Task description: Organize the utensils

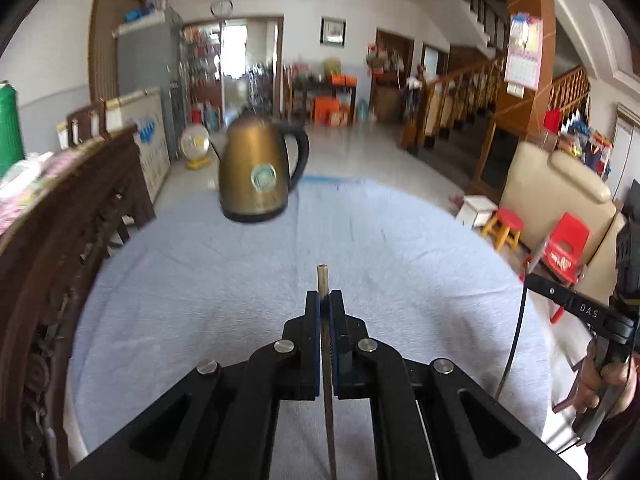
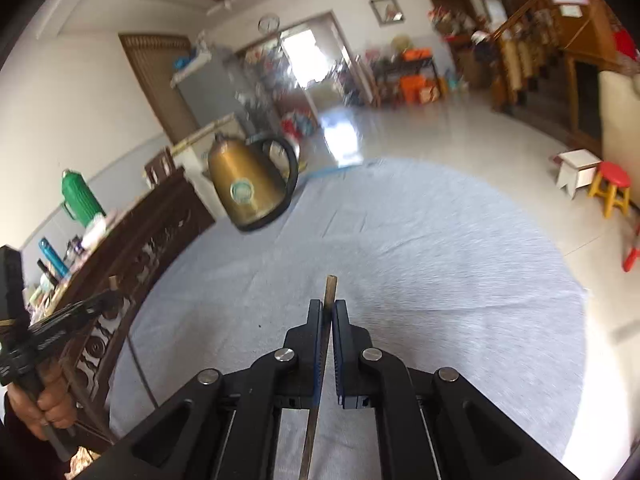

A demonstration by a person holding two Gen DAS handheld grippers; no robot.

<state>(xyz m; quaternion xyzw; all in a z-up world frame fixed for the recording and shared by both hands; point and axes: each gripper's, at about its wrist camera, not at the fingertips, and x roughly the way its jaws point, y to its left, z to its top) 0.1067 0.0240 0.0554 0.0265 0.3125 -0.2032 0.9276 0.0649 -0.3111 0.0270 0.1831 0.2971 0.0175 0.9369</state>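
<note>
Left tool [image 1: 325,300]: it is squeezed tight on a thin stick, most likely a chopstick [image 1: 323,280]. The tip of the stick pokes out past the front of the tool.
Right tool [image 2: 327,308]: it is also squeezed tight on a thin stick of its own [image 2: 331,288]. This stick leans a little between the two sides.
Where the sticks are: both are up in the air over the desk [image 1: 240,280], one in each tool. They do not touch the desk.
Desk: it has a light gray cloth on it. A gold kettle [image 1: 256,176] stands at the far side, well apart from both tools.
Hands: a hand [image 2: 44,400] holds each tool by its handle.
Done: it looks like both sticks are picked up.
Left to do: the sticks are not put away yet. I see no cup or box for them in these pictures, so I cannot tell where they go.
</note>
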